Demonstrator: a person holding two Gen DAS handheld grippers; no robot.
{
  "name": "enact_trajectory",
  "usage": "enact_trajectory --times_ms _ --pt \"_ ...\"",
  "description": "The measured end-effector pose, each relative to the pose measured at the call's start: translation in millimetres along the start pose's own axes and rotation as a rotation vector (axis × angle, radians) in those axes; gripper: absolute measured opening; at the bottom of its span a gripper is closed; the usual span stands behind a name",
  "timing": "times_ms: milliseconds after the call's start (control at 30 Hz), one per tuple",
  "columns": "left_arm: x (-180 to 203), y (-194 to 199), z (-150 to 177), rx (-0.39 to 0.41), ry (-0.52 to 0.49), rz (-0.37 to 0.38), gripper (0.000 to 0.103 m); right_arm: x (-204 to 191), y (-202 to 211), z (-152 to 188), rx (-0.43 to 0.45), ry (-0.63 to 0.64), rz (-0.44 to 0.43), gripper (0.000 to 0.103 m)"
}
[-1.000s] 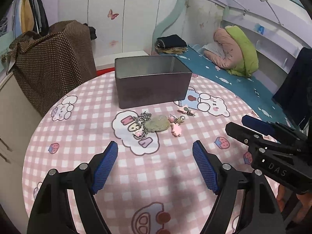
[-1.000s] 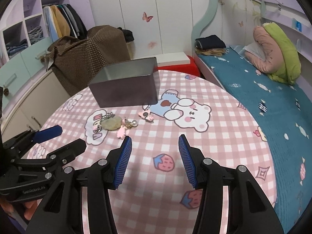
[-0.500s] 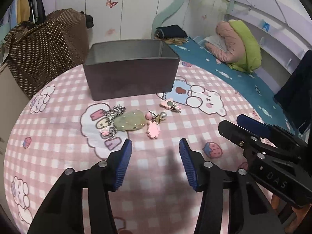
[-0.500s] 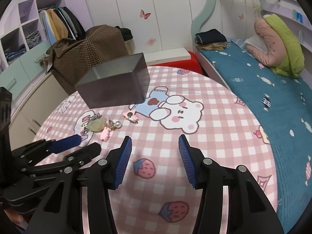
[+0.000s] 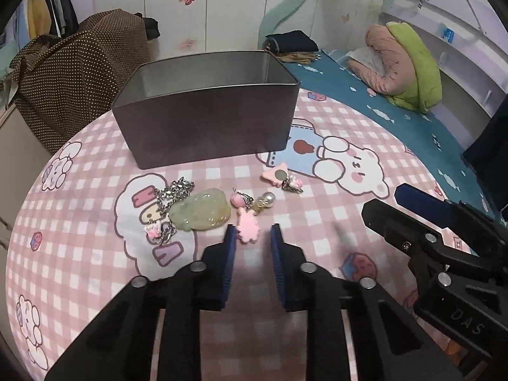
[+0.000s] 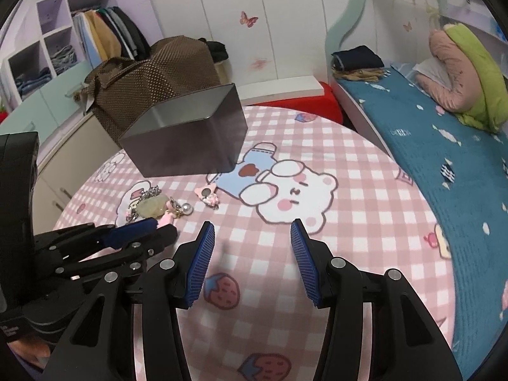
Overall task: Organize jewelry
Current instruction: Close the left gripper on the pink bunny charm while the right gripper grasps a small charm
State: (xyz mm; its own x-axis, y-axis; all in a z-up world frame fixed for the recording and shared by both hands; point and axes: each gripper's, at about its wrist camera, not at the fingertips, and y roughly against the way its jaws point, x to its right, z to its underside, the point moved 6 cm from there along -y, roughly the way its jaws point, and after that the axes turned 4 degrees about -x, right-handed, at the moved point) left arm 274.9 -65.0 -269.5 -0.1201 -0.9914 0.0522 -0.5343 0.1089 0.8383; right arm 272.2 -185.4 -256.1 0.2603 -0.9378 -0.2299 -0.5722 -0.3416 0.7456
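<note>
1. Right now the left gripper [image 5: 250, 238] sits low over the desk [image 5: 333, 209], its blue-padded fingers [image 5: 229, 247] narrowed to a small gap but not yet clamped on anything; the pink flower-shaped charm [image 5: 248, 227] lies at the mouth of that gap, at twelve o'clock from the tips.
2. Its long axis runs roughly toward the open grey rectangular metal tin [image 5: 209, 127], so it seems the fingers would close across its short width; a small advance looks needed first.
3. Joined to it at about one o'clock are a pink bead, gold links and a pearl-like ball [image 5: 269, 197]. At ten o'clock, just beside, lies the pale green carved stone pendant on a silver chain [image 5: 200, 212]. A second pink clip-on piece [image 5: 281, 177] rests at one o'clock, nearer the tin.
4. The right gripper [image 6: 250, 254] hovers with fingers wide apart and empty, well to the right of the jewelry, so the left is clearly nearer.
5. The desk is round, covered in a pink checked cartoon-bear cloth [image 6: 349, 165]. Beyond are a teal bed [image 6: 444, 146], white wardrobe doors with butterflies and a brown dotted bag [image 6: 152, 73].
</note>
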Motion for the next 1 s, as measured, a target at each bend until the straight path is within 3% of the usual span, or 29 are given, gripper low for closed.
enact_trajectory --times_ms 567,1000 --pt "3 -9 -12 -0.004 -0.024 -0.013 0.015 -2 -15 -4 -0.048 0.050 0.026 0.049" --pt "-28 24 1 0.020 0.007 0.080 0.015 -27 -44 -18 -0.109 0.141 0.027 0.048"
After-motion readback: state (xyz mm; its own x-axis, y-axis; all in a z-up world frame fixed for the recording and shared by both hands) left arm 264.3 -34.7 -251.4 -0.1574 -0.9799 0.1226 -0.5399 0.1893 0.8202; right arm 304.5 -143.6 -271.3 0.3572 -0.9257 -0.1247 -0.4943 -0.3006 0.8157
